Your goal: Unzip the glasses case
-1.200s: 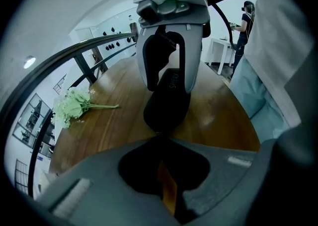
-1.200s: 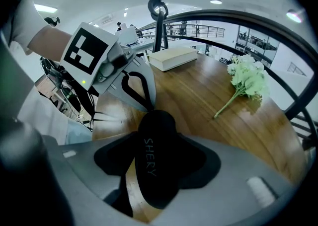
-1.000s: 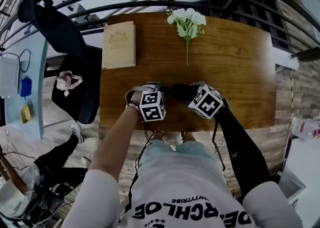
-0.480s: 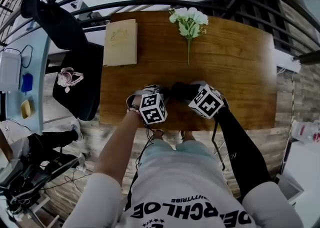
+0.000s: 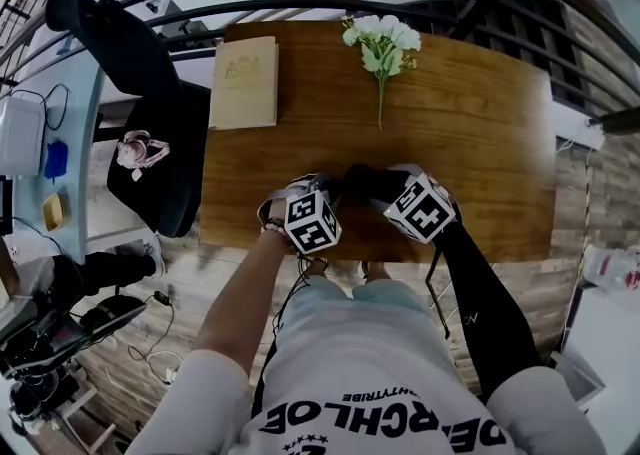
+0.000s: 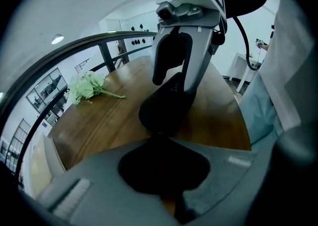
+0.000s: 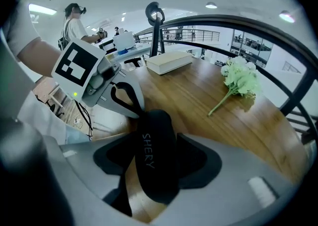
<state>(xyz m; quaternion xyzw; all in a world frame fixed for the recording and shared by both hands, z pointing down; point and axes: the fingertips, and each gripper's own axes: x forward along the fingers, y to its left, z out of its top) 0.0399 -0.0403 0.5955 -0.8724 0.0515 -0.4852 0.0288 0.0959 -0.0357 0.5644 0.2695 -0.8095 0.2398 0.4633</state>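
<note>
The black, oblong, fabric-covered glasses case (image 7: pixel 154 140) is held just above the brown wooden table (image 5: pixel 480 143), over the middle of its near edge. The right gripper (image 7: pixel 155 170) has it crosswise, with 1 pad on each long side. Its jaws are easing open at this moment, though the pads look to be pressing the case.

The left gripper (image 6: pixel 159 138) is clenched tight, its tip touching the end of the case that points away from the right gripper. It may be pinching a zipper tab there, but no view shows one.

The case's long axis runs along the table's near edge, from the left gripper's tip to the right gripper's jaws, so the 2 tools face each other along it. The left gripper is the one at the free end. My guess is that the zip must be drawn round that end and along a long side while the right grip steadies the body.
</note>
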